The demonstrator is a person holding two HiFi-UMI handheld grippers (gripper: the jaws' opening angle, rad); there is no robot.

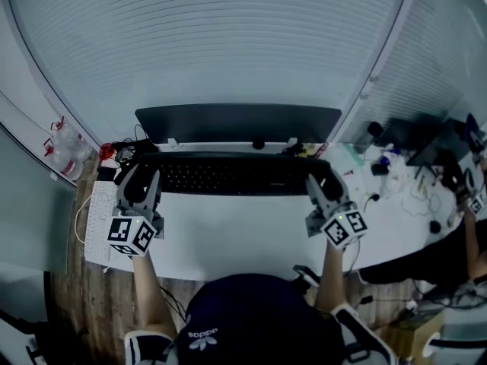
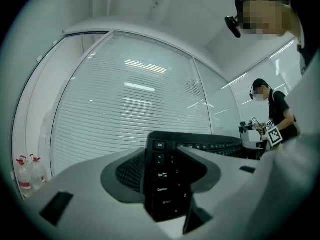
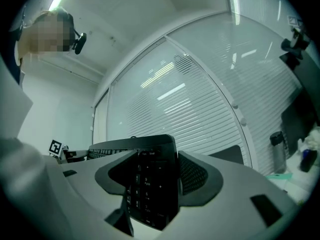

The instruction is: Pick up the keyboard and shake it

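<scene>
A black keyboard point(image 1: 236, 175) stretches across the middle of the head view, just in front of the monitor and over the white desk point(image 1: 243, 238). My left gripper point(image 1: 143, 176) is shut on its left end, and my right gripper point(image 1: 326, 182) is shut on its right end. In the left gripper view the keyboard's Esc and Tab end point(image 2: 167, 184) stands pinched between the left gripper point(image 2: 167, 180) jaws. In the right gripper view the number-pad end point(image 3: 150, 189) sits clamped in the right gripper point(image 3: 152, 184). Both gripper cameras look upward at the blinds and ceiling.
A dark monitor point(image 1: 237, 122) stands right behind the keyboard. A white keyboard point(image 1: 97, 223) lies at the desk's left edge, with plastic bottles point(image 1: 65, 147) beyond it. Cluttered gear point(image 1: 396, 166) covers the right desk, where another person point(image 1: 472, 226) works. Glass walls with blinds point(image 1: 228, 44) ring the desk.
</scene>
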